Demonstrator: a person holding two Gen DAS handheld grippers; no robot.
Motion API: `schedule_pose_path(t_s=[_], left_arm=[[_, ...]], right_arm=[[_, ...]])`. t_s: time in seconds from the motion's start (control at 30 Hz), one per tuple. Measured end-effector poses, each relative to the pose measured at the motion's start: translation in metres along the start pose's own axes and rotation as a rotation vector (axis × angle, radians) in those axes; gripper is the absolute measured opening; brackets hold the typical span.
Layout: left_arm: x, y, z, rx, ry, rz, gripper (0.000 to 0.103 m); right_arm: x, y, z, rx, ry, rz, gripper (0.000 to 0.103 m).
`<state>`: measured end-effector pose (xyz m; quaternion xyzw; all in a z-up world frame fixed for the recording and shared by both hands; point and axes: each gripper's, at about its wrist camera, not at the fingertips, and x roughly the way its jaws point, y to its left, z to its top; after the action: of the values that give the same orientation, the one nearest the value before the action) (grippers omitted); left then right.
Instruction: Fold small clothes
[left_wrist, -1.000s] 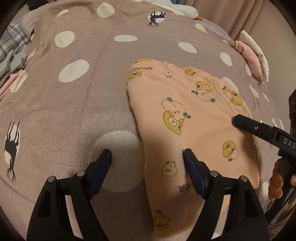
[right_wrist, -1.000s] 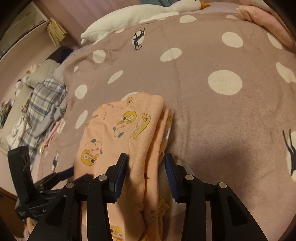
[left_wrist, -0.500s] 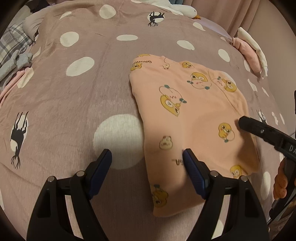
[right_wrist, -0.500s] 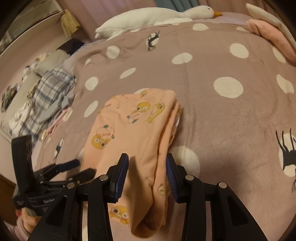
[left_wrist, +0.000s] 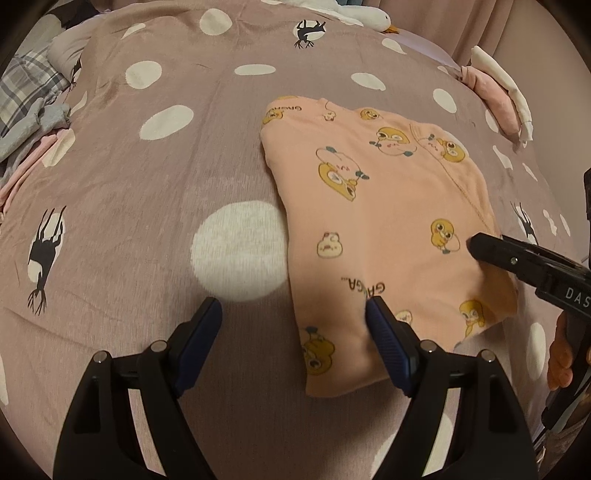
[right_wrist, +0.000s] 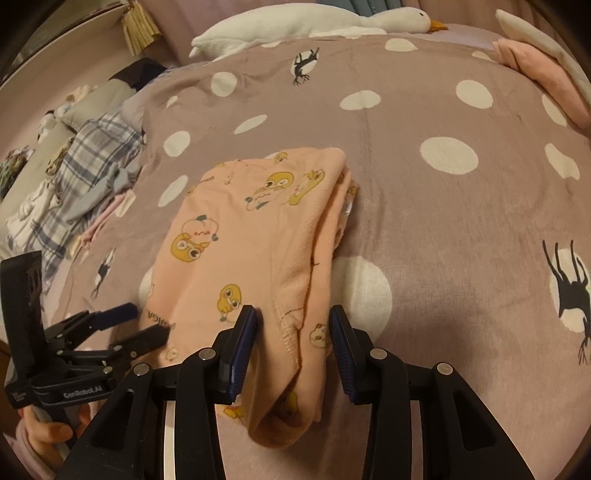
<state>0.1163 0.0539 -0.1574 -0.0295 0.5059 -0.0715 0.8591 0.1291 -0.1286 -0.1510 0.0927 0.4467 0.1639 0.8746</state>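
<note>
A: How far is the folding being judged?

B: The peach duck-print garment (left_wrist: 388, 229) is lying on the polka-dot bedspread (left_wrist: 147, 192), already doubled into layers, so probably one fold is remaining.

A: Is anything being gripped?

B: No. The left gripper (left_wrist: 293, 325) is being held wide and empty at the near edge. The right gripper (right_wrist: 293, 332) is being held half-spread astride the layered edge, pads not pressing.

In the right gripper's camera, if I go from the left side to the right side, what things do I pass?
Left hand-held gripper → plaid cloth → peach duck-print garment → big white dot on the blanket → folded pink cloth at the far right edge.
</note>
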Motion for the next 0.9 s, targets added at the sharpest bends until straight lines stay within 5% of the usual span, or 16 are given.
schedule_pose_path(t_s=[0.9], left_arm=[[-0.012,-0.004,-0.020,0.007,-0.006,0.036,0.081]], right_arm=[[-0.009,0.008,-0.022,-0.050,0.026,-0.059,0.040]])
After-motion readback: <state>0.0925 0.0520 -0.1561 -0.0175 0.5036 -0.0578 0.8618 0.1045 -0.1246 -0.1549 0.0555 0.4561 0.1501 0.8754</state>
